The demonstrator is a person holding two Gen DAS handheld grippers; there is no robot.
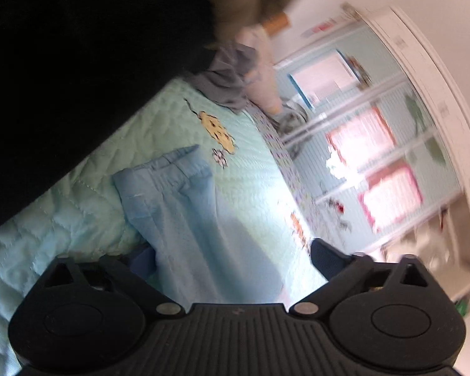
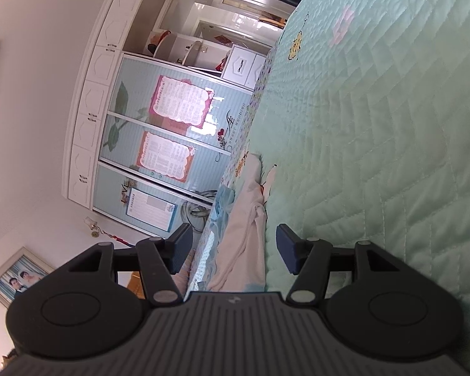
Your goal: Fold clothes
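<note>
- The left gripper [image 1: 232,253] has its jaws spread wide. A light blue garment [image 1: 185,216] lies between the fingers, but they do not pinch it; the left finger is partly hidden behind the cloth.
- This light blue garment is spread on the mint green quilt [image 1: 244,163] of the bed, with its waistband at the far end, near a yellow embroidered figure [image 1: 216,131].
- Farther on the quilt lies a grey crumpled cloth [image 1: 228,75], next to something pale and blurred that I cannot identify.
- The right gripper [image 2: 235,247] is also released, with nothing between its fingers.
- Just in front of it, a pale pink garment [image 2: 246,219] lies along the edge of the bed.
- Beyond the bed stands a wardrobe [image 2: 159,144] with posters on its sliding doors.
</note>
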